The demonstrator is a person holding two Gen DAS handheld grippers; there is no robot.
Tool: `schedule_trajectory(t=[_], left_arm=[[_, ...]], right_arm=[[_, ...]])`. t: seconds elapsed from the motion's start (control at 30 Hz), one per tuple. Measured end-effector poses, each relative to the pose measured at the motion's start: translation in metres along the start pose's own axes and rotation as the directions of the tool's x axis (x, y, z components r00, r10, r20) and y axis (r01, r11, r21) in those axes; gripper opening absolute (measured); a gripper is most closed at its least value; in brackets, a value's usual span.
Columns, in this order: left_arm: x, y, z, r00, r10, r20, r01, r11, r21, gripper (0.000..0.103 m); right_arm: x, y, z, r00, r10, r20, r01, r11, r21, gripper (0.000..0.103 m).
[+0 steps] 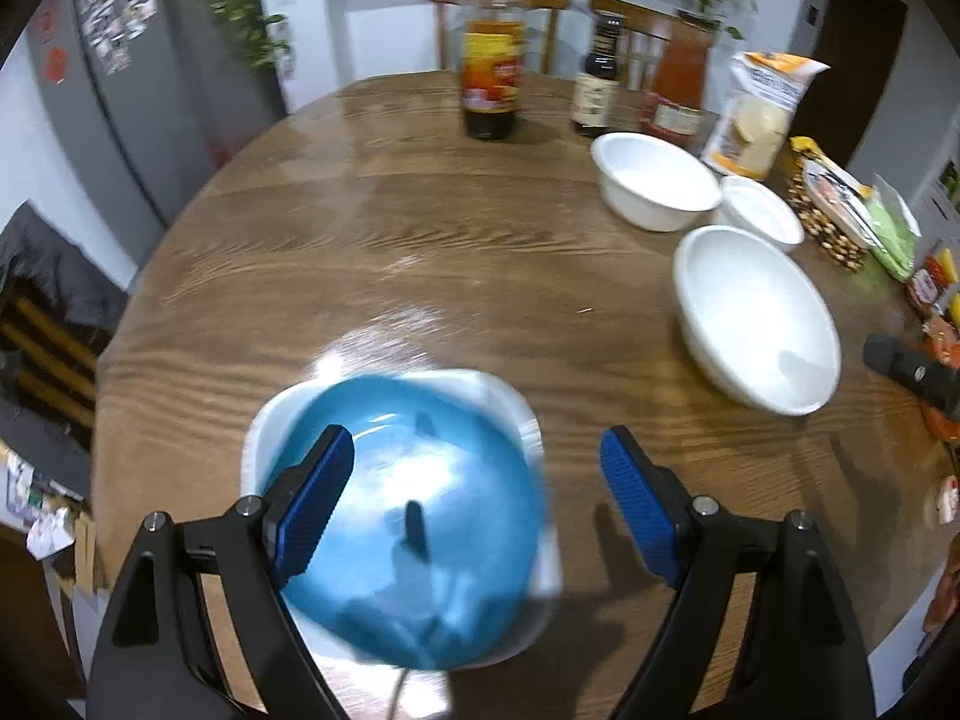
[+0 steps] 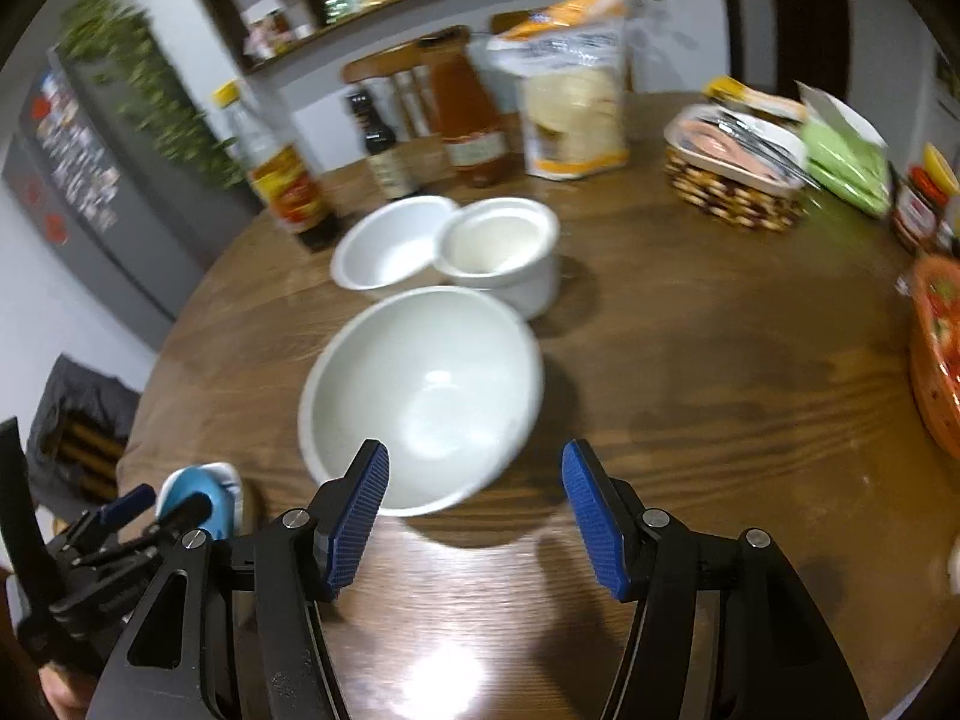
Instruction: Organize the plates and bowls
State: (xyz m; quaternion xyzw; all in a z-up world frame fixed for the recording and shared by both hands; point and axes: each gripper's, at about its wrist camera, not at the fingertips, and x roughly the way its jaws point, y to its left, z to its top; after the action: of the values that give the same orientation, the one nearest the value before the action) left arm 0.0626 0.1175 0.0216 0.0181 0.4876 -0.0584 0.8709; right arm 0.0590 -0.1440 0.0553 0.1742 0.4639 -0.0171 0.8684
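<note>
A blue bowl (image 1: 420, 516) sits in a white square dish (image 1: 528, 426) at the table's near edge. My left gripper (image 1: 477, 501) is open, its left finger over the blue bowl, its right finger over bare table. The pair also shows small in the right wrist view (image 2: 198, 492). A large white bowl (image 2: 420, 396) lies just ahead of my open right gripper (image 2: 474, 516); it also shows in the left wrist view (image 1: 756, 318). Behind it stand a white bowl (image 2: 384, 249) and a deeper white bowl (image 2: 498, 252).
Round wooden table (image 1: 420, 228). At the back stand a sauce bottle (image 2: 288, 180), a dark bottle (image 2: 384, 144), an orange bottle (image 2: 471, 120) and a bag of crackers (image 2: 576, 102). A woven basket (image 2: 738, 180), green packs (image 2: 846, 162) and an orange bowl (image 2: 936, 360) lie at the right.
</note>
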Motion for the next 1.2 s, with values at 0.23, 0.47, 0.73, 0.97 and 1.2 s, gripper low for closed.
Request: schedule_trajectory(t=[0.23,0.47,0.73,0.97,1.2], left_arm=[[0.028,-0.045,0.033,0.998,-0.058,-0.029,0.059,0.998,0.006,0.084],[0.064,-0.078,0.053,0.993,-0.072,-0.096,0.075,0.997,0.025,0.074],[0.082,-0.091,0.055,0.984,-0.089,-0.156,0.098,0.994,0.055,0.037],[0.083,-0.097,0.054,0.983,-0.099,-0.157,0.114,0.990,0.084,0.018],[0.073,-0.099,0.048,0.986,-0.092,-0.135,0.107,0.988,0.108,0.016]], right_arm=[[0.021,-0.026,0.012,0.999,0.030,-0.042,-0.028,0.999,0.043,0.061],[0.051,-0.027,0.018,0.994,0.064,-0.094,-0.061,0.998,0.035,0.061],[0.064,-0.023,0.020,0.991,0.064,-0.118,-0.066,0.998,-0.008,0.052],[0.069,-0.015,0.017,0.986,0.100,-0.133,-0.105,0.994,-0.037,0.017],[0.059,-0.013,0.005,0.987,0.100,-0.127,-0.106,0.993,-0.046,0.017]])
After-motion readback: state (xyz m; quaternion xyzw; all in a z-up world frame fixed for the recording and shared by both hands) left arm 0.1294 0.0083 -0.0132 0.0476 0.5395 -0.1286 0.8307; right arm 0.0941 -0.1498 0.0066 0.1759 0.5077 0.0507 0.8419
